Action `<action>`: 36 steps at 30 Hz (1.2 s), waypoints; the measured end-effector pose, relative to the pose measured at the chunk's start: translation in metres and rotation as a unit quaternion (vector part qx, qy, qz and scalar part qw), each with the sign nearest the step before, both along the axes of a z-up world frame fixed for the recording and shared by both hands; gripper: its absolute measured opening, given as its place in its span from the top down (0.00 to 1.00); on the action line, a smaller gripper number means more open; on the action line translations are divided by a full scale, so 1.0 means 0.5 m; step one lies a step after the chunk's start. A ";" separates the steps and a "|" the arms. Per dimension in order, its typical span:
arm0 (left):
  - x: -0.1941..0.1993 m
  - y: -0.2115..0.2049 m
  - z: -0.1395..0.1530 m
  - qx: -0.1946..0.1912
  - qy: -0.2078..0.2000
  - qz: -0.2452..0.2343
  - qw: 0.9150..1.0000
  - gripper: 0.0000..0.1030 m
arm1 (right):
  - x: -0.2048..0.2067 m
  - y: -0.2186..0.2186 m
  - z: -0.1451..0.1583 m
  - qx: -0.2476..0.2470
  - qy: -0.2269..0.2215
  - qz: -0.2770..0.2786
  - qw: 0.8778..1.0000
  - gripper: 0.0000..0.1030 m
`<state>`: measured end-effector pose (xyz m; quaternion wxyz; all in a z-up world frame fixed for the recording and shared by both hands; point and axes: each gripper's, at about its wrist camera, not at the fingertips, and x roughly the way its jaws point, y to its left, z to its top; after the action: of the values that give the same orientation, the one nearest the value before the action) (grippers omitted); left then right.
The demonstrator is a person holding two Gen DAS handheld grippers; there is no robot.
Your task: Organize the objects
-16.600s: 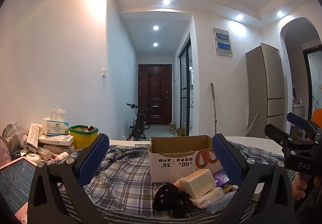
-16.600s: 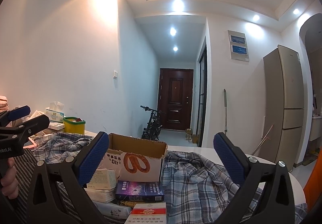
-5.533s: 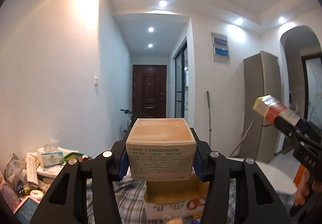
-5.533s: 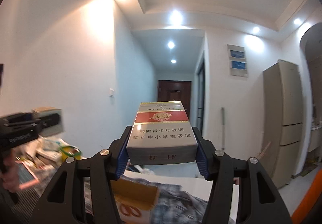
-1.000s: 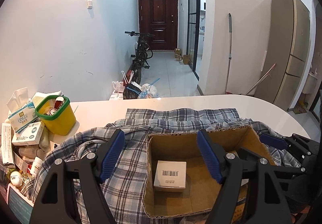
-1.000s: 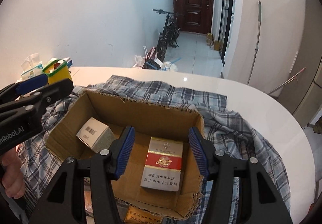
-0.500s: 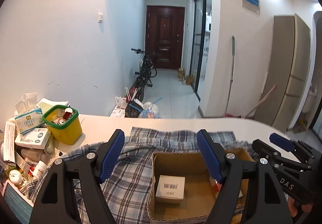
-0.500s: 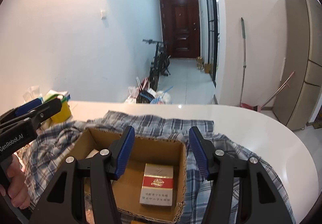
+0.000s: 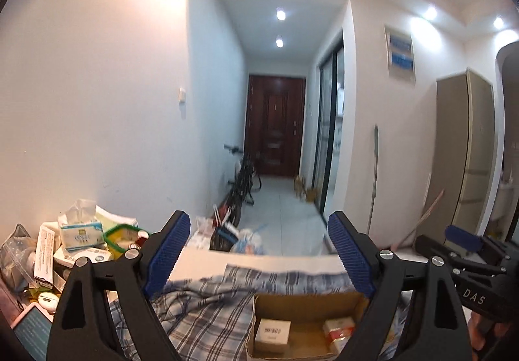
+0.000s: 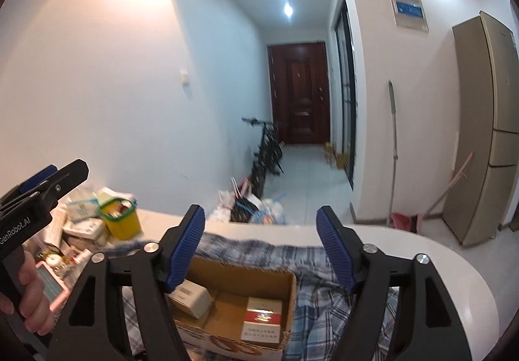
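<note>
On the worktop (image 10: 431, 250), over a rumpled plaid cloth (image 9: 207, 312), stands the open cardboard box (image 10: 246, 273) that receives the sorted items. Two are inside: a cream carton (image 10: 191, 297) with a barcode label on the left, lying a little askew, and a red-and-white cigarette pack (image 10: 262, 322) on the right, lying flat, its printed face up. In the left wrist view the same carton (image 9: 271, 335) and pack (image 9: 337, 327) lie apart on the box floor.

Both tools are raised above and behind the box. The left hand-held gripper (image 9: 259, 254) has its blue pads spread wide with nothing between them; the right hand-held gripper (image 10: 259, 246) is likewise parted, somewhat less widely, and empty. Each points roughly level toward the hallway, and each shows at the margin of the other's view, so they are side by side and well apart.

The step in hand appears to be the withdrawal after deposit and the turn toward the next item. To do it well, lift straight clear of the box walls before swinging aside, so that no finger catches the rim or drags the cloth. Keep the jaws spread for the next grasp. Any remaining items nearer the operator lie outside both views; the clutter by the yellow tub (image 10: 121, 218) at far left seems unrelated.
</note>
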<state>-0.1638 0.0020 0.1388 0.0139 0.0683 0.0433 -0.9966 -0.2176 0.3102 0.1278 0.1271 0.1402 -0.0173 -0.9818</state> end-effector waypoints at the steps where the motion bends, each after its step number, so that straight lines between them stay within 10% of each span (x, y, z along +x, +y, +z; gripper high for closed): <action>1: 0.015 0.000 0.008 -0.002 0.013 0.005 1.000 0.13 | 0.010 0.000 0.008 -0.002 0.007 0.001 1.000 0.29; 9: 0.117 -0.018 0.059 0.011 0.084 -0.020 0.996 0.00 | 0.064 0.000 0.041 -0.018 0.054 0.001 0.998 0.18; 19: 0.124 -0.038 0.076 0.031 0.065 -0.047 0.996 0.00 | 0.162 -0.002 0.062 -0.049 0.176 -0.040 0.982 0.00; 36: 0.167 -0.027 0.093 0.027 0.091 -0.061 0.994 0.00 | 0.205 0.000 0.079 -0.046 0.177 -0.008 0.983 0.00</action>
<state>-0.0801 -0.0115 0.1854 -0.0523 -0.0203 0.0668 -0.9962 -0.1150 0.3104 0.1671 0.1262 -0.0420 -0.0404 -0.9903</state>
